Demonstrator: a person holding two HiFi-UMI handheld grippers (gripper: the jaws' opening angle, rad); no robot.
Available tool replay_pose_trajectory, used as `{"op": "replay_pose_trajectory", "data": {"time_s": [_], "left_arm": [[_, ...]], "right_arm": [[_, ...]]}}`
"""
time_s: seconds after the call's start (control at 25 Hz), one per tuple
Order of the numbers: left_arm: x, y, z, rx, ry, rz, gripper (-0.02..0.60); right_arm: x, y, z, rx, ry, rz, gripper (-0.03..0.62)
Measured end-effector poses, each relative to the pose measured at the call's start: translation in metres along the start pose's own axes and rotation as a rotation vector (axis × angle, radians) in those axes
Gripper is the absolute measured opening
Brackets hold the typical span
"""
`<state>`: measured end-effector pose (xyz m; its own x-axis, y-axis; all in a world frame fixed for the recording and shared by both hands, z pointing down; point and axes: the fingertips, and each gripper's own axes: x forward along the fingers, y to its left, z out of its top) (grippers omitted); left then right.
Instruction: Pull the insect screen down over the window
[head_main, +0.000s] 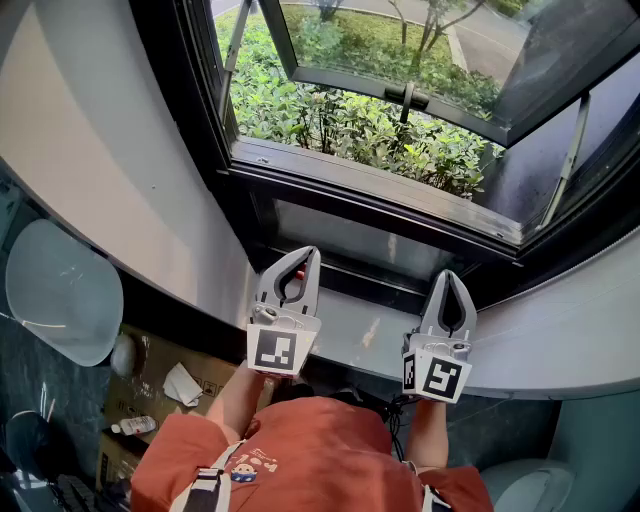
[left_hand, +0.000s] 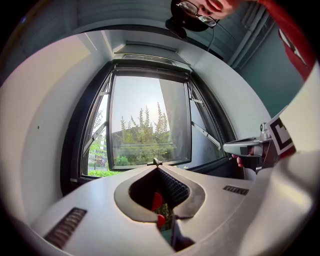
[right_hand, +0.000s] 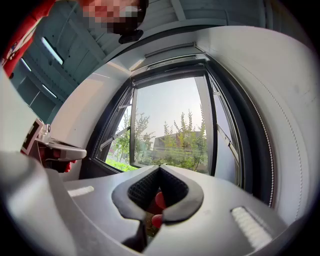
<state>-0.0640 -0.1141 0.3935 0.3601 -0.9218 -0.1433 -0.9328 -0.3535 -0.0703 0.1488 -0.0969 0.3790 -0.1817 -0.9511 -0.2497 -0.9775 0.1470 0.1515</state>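
The window (head_main: 400, 130) stands in front of me, its glass sash (head_main: 420, 60) swung outward with a handle (head_main: 407, 97) on its lower rail. No mesh spans the opening; a dark bar (left_hand: 150, 60) runs along the top of the frame, also in the right gripper view (right_hand: 170, 67). My left gripper (head_main: 308, 253) is held over the white sill (head_main: 370, 335), jaws together, nothing between them. My right gripper (head_main: 452, 276) hangs beside it to the right, shut and empty too. Both point up at the window (left_hand: 145, 125), (right_hand: 170, 130).
A bead chain (right_hand: 267, 145) hangs along the right side of the frame. Green bushes (head_main: 350, 120) grow outside. On the floor at left sit a white rounded object (head_main: 60, 290) and a cardboard box (head_main: 150, 385) with a small bottle (head_main: 132, 426).
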Motion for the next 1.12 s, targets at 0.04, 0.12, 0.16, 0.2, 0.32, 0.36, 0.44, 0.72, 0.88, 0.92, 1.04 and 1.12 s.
{"op": "replay_pose_trajectory", "data": {"time_s": [0.04, 0.12, 0.16, 0.2, 0.32, 0.36, 0.44, 0.72, 0.88, 0.92, 1.04, 1.12], "left_arm": [[-0.001, 0.003, 0.001, 0.003, -0.003, -0.001, 0.005], [-0.002, 0.008, 0.002, 0.005, -0.007, -0.004, 0.005], [-0.002, 0.010, 0.002, 0.004, -0.008, -0.006, 0.005], [-0.002, 0.012, 0.002, 0.002, -0.009, -0.009, 0.005], [-0.002, 0.018, 0.000, -0.009, -0.008, -0.022, 0.005], [-0.001, 0.020, -0.001, -0.013, -0.008, -0.027, 0.005], [0.001, 0.021, -0.002, -0.022, -0.007, -0.037, 0.005], [0.017, 0.009, -0.001, -0.027, -0.008, -0.043, 0.005], [0.031, -0.003, 0.008, -0.030, -0.026, -0.038, 0.005], [0.035, -0.007, 0.011, -0.026, -0.030, -0.037, 0.005], [0.049, -0.017, 0.022, -0.024, -0.051, -0.026, 0.005], [0.057, -0.021, 0.031, -0.015, -0.064, -0.013, 0.005]], "right_arm": [[0.001, 0.003, 0.000, 0.001, 0.002, -0.002, 0.009], [0.002, 0.008, 0.000, 0.001, 0.007, -0.006, 0.009], [0.003, 0.011, -0.001, -0.001, 0.009, -0.008, 0.009], [0.003, 0.014, -0.001, -0.005, 0.012, -0.010, 0.009], [0.003, 0.022, -0.002, -0.016, 0.022, -0.021, 0.009], [0.003, 0.024, -0.002, -0.018, 0.025, -0.026, 0.009], [0.002, 0.025, -0.001, -0.022, 0.029, -0.036, 0.009], [0.006, 0.006, 0.002, -0.001, -0.005, -0.069, 0.009], [0.010, -0.013, 0.010, -0.006, -0.044, -0.069, 0.009], [0.012, -0.018, 0.013, -0.008, -0.055, -0.066, 0.009], [0.020, -0.034, 0.022, -0.023, -0.092, -0.052, 0.009], [0.025, -0.046, 0.030, -0.034, -0.117, -0.044, 0.009]]}}
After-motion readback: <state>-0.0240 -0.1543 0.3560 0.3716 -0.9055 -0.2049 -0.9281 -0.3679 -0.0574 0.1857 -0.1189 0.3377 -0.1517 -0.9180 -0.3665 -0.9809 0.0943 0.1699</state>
